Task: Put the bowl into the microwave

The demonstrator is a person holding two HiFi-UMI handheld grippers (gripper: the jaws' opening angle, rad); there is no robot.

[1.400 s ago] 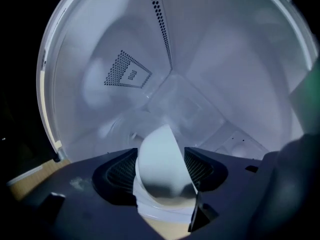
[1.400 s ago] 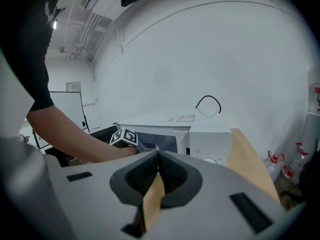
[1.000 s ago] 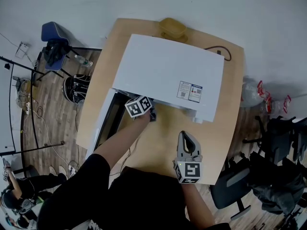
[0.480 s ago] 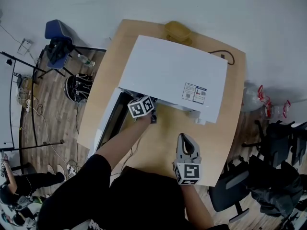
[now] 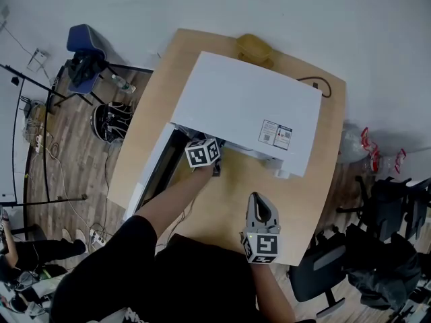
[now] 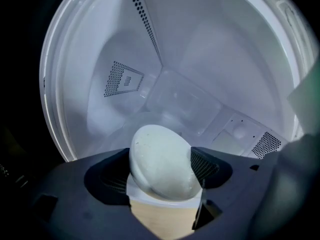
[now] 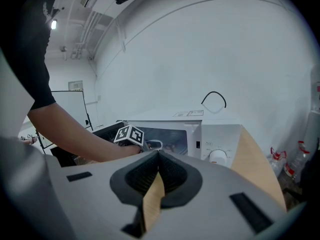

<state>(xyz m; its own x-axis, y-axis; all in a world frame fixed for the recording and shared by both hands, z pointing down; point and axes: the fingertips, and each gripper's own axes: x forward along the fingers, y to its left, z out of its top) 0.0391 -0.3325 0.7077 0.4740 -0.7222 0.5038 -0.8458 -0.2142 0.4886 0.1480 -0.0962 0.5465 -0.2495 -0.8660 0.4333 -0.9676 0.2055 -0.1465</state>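
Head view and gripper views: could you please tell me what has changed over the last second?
The left gripper has just been opening its fingers around the white rounded bowl, seemingly letting it go inside the white boxy microwave. That gripper stayed at the microwave's open mouth. The right gripper stayed shut above the light wooden table, and the microwave did not move.

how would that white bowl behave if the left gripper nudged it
The bowl looks smooth and rigid, so it would probably slide against the pads. It sits tilted, rounded side showing, so a nudge may rock or roll it. The left gripper has just been opening its jaws, bowl between them.
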